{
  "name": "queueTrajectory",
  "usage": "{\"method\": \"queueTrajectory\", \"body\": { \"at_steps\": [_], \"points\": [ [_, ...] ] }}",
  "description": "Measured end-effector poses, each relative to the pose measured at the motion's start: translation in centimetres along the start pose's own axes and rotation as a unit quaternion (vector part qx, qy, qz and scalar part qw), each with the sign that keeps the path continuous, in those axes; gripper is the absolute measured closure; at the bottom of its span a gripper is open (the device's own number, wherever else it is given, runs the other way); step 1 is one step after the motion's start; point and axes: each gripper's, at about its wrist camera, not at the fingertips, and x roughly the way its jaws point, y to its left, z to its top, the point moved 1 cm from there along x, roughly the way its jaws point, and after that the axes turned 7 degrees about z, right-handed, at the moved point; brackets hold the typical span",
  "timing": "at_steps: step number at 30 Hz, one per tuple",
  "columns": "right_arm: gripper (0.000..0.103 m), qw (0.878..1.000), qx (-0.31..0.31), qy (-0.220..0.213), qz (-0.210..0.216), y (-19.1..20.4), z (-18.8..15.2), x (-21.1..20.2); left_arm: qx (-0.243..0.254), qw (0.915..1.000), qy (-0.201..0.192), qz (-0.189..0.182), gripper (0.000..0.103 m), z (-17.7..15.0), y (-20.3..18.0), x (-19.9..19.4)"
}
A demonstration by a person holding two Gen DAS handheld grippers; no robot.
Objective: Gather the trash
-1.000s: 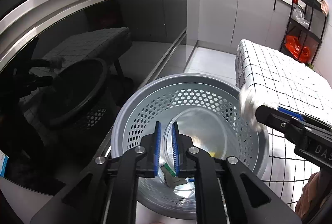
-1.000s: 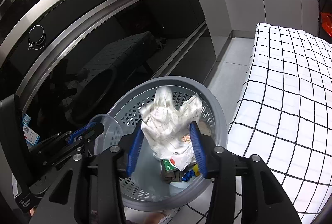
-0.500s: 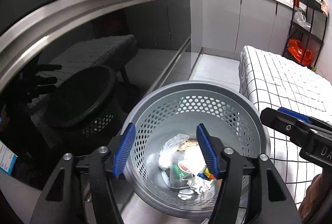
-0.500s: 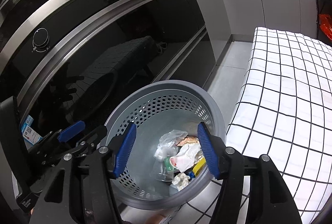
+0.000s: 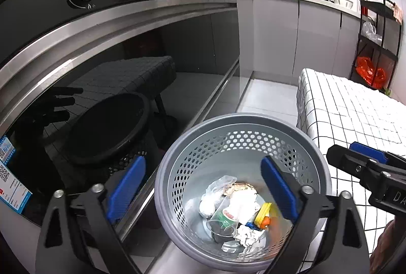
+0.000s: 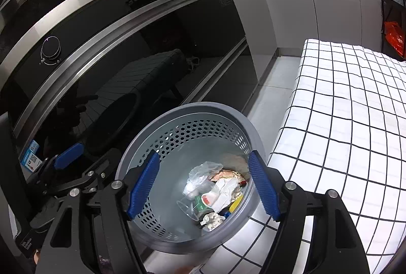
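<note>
Left gripper [image 5: 203, 187] and right gripper [image 6: 203, 187] above grey basket [image 5: 312, 147], jaws just opened wide, nothing between. Trash pile [image 5: 236, 210] at basket bottom. Risk: low finger catches rim, tips light basket.

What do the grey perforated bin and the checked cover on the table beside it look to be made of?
The grey perforated bin looks like moulded plastic with a matte finish: uniform colour, a smooth rolled rim and neat hexagonal holes. The checked cover looks like woven cloth, white with black grid lines; it drapes over the table edge, and its lines bend softly.
</note>
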Motion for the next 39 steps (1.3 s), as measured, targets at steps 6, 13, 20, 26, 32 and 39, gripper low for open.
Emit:
{"method": "queueTrajectory", "body": {
  "at_steps": [6, 13, 20, 26, 32, 39],
  "points": [
    [0.029, 1.0, -0.002, -0.006, -0.009, 0.1, -0.1, -0.5, -0.002, 1.0, 0.0, 0.008, 0.006, 0.1, 0.1, 0.1],
    [0.028, 1.0, -0.007, -0.014, -0.02, 0.1, -0.2, -0.9, -0.013, 0.9999, 0.004, 0.004, 0.006, 0.1, 0.6, 0.1],
    [0.028, 0.999, -0.02, -0.018, -0.031, 0.4, -0.3, -0.9, -0.024, 0.9997, 0.0, 0.004, 0.006, 0.2, 1.0, 0.0],
    [0.028, 0.998, -0.032, -0.018, -0.043, 0.7, -0.4, -0.7, -0.031, 0.9994, -0.008, 0.013, 0.006, 0.3, 1.4, -0.2],
    [0.028, 0.998, -0.041, -0.021, -0.051, 1.0, -0.5, -0.7, -0.042, 0.9989, -0.016, 0.017, 0.006, 0.3, 1.8, -0.5],
    [0.028, 0.997, -0.049, -0.025, -0.057, 1.4, -0.6, -0.7, -0.041, 0.9985, -0.028, 0.024, 0.006, 0.4, 1.9, -1.1]
  ]
}}
